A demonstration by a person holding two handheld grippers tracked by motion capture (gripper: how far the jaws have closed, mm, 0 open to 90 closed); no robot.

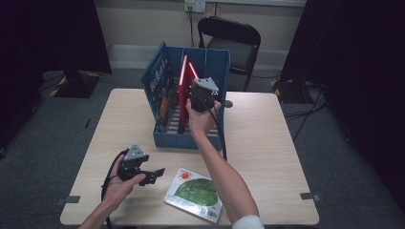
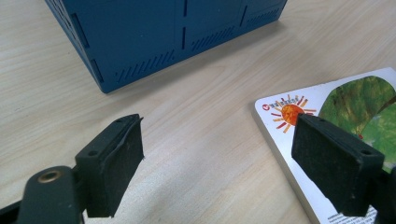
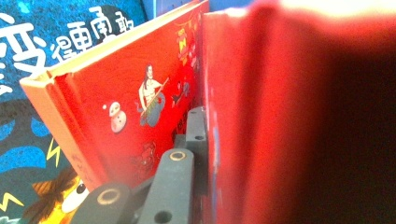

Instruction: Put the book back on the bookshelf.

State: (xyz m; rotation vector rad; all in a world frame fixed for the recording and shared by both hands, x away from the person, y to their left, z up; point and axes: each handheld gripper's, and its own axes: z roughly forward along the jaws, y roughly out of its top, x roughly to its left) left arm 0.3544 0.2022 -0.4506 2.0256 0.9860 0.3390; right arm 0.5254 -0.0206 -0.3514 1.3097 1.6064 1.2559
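Note:
A blue file box [image 1: 176, 138] stands at the table's far middle with an upright blue picture book [image 1: 160, 86] and two red books in it. My right gripper [image 1: 198, 93] reaches into the box from above, shut on the right-hand red book [image 1: 192, 76]. In the right gripper view one black finger [image 3: 196, 135] presses on that book's cover [image 3: 261, 116]; the other finger is hidden behind it. The second red book [image 3: 140, 93] leans just beside it. My left gripper [image 1: 155, 176] hovers open and empty over the table, next to a flat board book with a green leaf [image 1: 196, 193].
The wooden table [image 1: 267, 143] has bare room on its right and far left. In the left gripper view the box's corner [image 2: 163, 37] is ahead and the board book [image 2: 355, 98] lies by the right jaw. A black chair [image 1: 234, 38] stands behind the table.

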